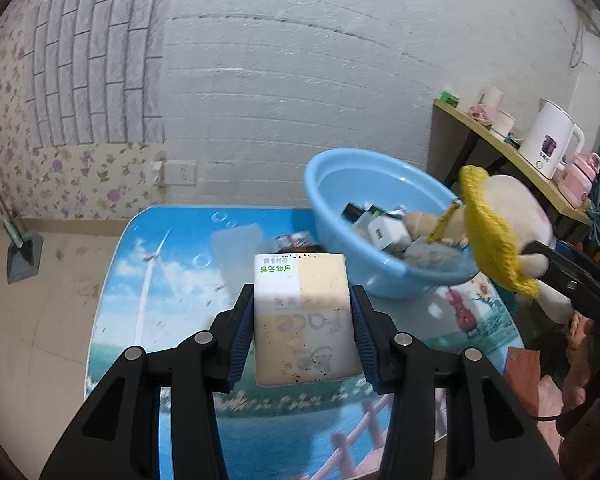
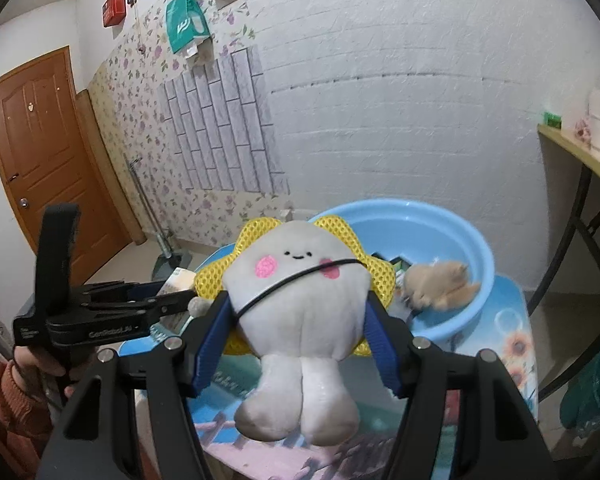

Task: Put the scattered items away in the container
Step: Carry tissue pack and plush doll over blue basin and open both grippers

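Note:
My left gripper (image 1: 302,312) is shut on a beige and white tissue pack (image 1: 304,320), held above the picture-printed table (image 1: 172,280). Its blue pads press both long sides of the pack. My right gripper (image 2: 298,316) is shut on a white plush toy (image 2: 300,308) with a yellow mesh frill and a smiling face, its legs hanging down. In the left wrist view that plush toy (image 1: 500,220) hangs at the right, beside the blue basin (image 1: 340,176). The blue basin (image 2: 440,224) lies behind the toy and holds a tan fluffy toy (image 2: 440,284), a white charger (image 1: 386,234) and other small items.
A can (image 1: 294,239) lies on the table behind the tissue pack. A wooden shelf table (image 1: 512,152) at the right carries a white kettle (image 1: 548,140) and cups. A dustpan (image 1: 24,256) stands on the floor at the left. A brown door (image 2: 36,148) is far left.

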A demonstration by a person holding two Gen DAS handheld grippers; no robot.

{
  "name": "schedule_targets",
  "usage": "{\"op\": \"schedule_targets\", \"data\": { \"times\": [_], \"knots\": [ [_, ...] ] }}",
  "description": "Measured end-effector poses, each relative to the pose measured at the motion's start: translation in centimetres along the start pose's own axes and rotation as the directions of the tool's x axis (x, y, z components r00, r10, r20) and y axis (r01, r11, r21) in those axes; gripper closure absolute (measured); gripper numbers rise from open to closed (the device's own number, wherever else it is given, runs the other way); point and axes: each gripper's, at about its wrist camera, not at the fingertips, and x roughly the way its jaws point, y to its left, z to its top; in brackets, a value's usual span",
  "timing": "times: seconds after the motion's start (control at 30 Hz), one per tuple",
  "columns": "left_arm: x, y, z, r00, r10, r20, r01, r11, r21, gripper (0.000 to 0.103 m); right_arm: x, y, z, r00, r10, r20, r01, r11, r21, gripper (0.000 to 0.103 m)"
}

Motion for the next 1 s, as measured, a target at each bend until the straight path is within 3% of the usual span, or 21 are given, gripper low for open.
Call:
{"op": "schedule_targets", "data": {
  "times": [0.43, 0.6, 0.8, 1.0],
  "knots": [
    [3.3, -3.5, 4.0, 0.995, -0.096, 0.015, 0.094, 0.990, 0.101, 0.058, 4.5, -3.8, 3.1, 0.988, -0.143, -0.055, 0.143, 0.990, -0.011, 0.038],
    [5.6, -4.3, 5.4, 0.993, -0.114, -0.006, 0.114, 0.986, 0.121, 0.058, 6.4, -5.5, 2.7, 0.985, -0.140, -0.101, 0.144, 0.989, 0.040, 0.033],
    [8.5, -5.1, 5.7, 0.988, -0.139, -0.066, 0.147, 0.982, 0.119, 0.056, 7.5, -6.0, 2.5, 0.980, -0.160, -0.120, 0.164, 0.986, 0.020, 0.032],
    [10.1, -6.1, 5.3, 0.988, -0.129, -0.087, 0.141, 0.978, 0.152, 0.033, 7.0, -7.2, 2.7, 0.982, -0.168, -0.089, 0.174, 0.982, 0.067, 0.026]
  ]
}}
